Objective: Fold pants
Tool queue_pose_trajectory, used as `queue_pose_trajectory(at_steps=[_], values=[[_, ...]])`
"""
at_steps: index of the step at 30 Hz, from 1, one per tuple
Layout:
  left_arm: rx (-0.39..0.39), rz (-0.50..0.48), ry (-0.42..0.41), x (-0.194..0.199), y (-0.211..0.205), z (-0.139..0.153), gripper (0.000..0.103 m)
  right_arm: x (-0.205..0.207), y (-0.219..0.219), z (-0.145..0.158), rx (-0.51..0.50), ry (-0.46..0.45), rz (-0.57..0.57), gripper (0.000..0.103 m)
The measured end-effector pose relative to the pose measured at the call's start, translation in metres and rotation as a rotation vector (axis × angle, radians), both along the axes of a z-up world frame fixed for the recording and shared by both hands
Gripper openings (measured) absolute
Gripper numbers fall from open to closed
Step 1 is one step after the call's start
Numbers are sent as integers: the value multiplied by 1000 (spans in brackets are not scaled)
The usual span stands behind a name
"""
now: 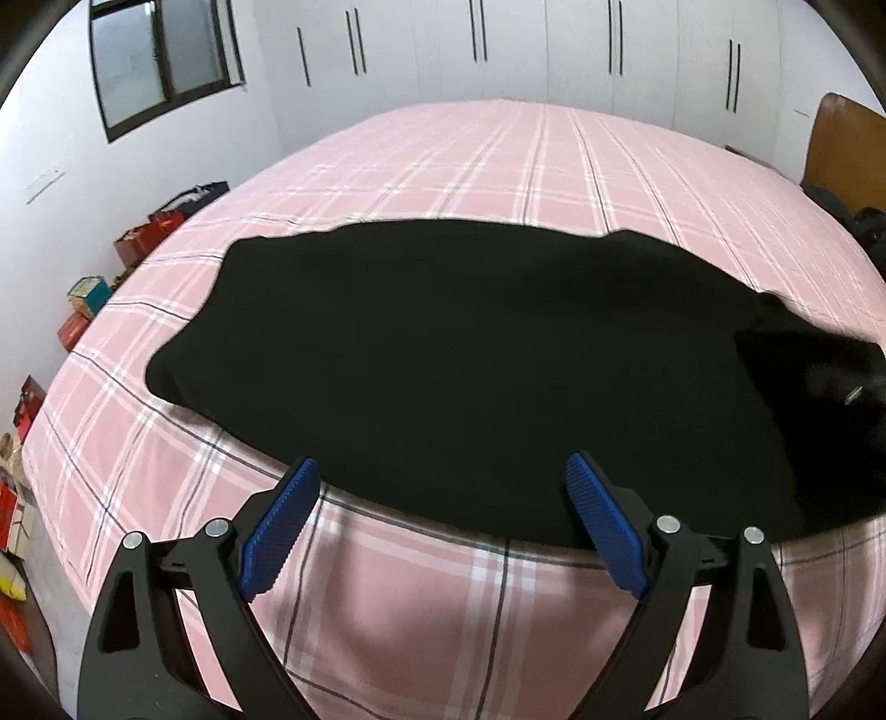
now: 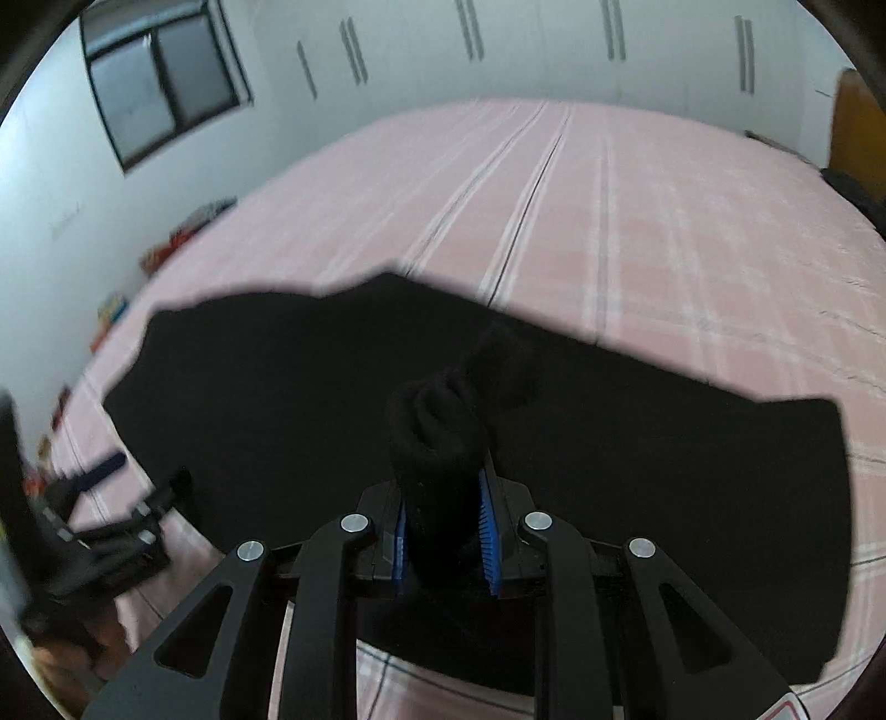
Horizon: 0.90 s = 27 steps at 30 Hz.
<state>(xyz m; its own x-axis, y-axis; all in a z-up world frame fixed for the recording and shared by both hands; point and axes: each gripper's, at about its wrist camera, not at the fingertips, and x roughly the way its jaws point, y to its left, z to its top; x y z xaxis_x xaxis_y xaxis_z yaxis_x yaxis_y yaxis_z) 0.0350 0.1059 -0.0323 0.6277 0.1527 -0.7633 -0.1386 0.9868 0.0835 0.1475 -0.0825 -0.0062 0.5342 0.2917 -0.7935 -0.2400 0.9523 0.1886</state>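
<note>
Black pants (image 1: pixel 454 354) lie spread across a pink plaid bed (image 1: pixel 443 166). My left gripper (image 1: pixel 443 471) stands open at the pants' near edge, its blue pads (image 1: pixel 279 531) apart with nothing between them. In the right wrist view the pants (image 2: pixel 637 487) stretch across the bed, and my right gripper (image 2: pixel 443 531) is shut on a bunched fold of the black cloth (image 2: pixel 434 437) that rises between its blue pads (image 2: pixel 487 531). The left gripper (image 2: pixel 105 498) shows blurred at that view's lower left. At the far right of the left wrist view, a dark blurred shape lies over the pants.
White wardrobe doors (image 1: pixel 498 50) line the far wall and a window (image 1: pixel 160 55) sits at the upper left. Coloured boxes and bags (image 1: pixel 88 299) crowd the floor along the bed's left side. A wooden headboard (image 1: pixel 847 149) stands at the right.
</note>
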Motion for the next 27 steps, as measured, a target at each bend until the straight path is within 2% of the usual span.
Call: queue_pose_trajectory(at_steps=[1, 3, 5, 8, 11, 13, 14, 16, 18, 19, 22, 23, 26, 27], values=[[0, -6, 7, 0, -1, 0, 88, 1, 5, -11, -15, 27, 4, 21], [11, -29, 12, 1, -2, 2, 88, -1, 9, -18, -38, 23, 8, 24], [35, -57, 10, 0, -1, 8, 88, -4, 14, -13, -74, 3, 7, 24], [73, -79, 5, -2, 4, 13, 89, -6, 15, 4, -67, -51, -28, 21], [55, -77, 18, -4, 14, 14, 91, 0, 19, 5, -32, -37, -25, 22], [26, -66, 35, -3, 21, 11, 91, 9, 29, -20, -80, 51, 3, 28], [22, -62, 43, -2, 23, 10, 91, 4, 33, -18, -103, 11, 12, 31], [10, -54, 58, -2, 34, 11, 91, -5, 38, -6, -82, 6, 45, 57], [-24, -47, 56, -4, 48, 14, 91, -22, 30, 9, -49, -22, 35, 60], [-75, -35, 57, -2, 64, 16, 91, -28, 22, 16, -44, -37, 23, 61], [-219, 46, 67, 0, 110, 19, 92, -52, -29, 28, 3, -49, -109, 61], [-245, 72, 68, 2, 122, 19, 92, -58, -50, 29, 25, -41, -179, 61], [-264, 139, 46, 0, 152, 24, 92, -83, -142, 18, 99, 7, -445, 65], [-256, 148, 38, -2, 156, 25, 92, -87, -158, 15, 122, 17, -493, 65]])
